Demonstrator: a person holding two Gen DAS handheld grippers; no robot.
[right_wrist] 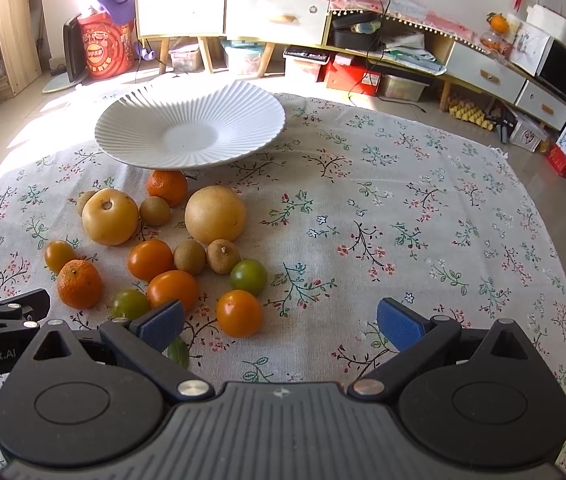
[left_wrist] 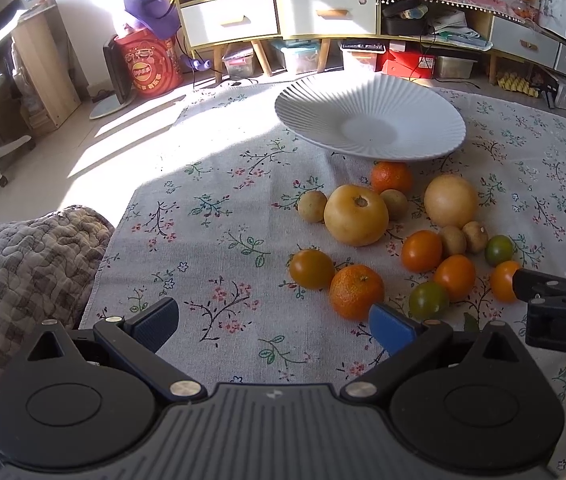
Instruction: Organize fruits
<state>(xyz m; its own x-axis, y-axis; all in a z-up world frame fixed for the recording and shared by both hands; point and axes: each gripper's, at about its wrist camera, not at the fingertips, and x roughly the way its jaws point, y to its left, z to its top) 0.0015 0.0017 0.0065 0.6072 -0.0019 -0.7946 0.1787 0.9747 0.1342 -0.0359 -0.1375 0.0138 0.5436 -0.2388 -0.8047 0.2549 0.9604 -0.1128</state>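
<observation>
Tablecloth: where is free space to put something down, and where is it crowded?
The tablecloth is bare right of the ribbed white plate and the fruit cluster, and also left of the cluster. The plate is empty. Crowded: between the plate and both open grippers.

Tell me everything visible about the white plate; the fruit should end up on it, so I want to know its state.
The white plate is wide, round and shallow, glossy like glazed ceramic, with fine radial ribs running from a smooth, flat centre to the rim. It holds nothing. It sits level on the floral tablecloth at the far side, partly in sunlight. A mandarin lies at its near edge, partly under the overhanging rim; whether they touch is unclear.
</observation>
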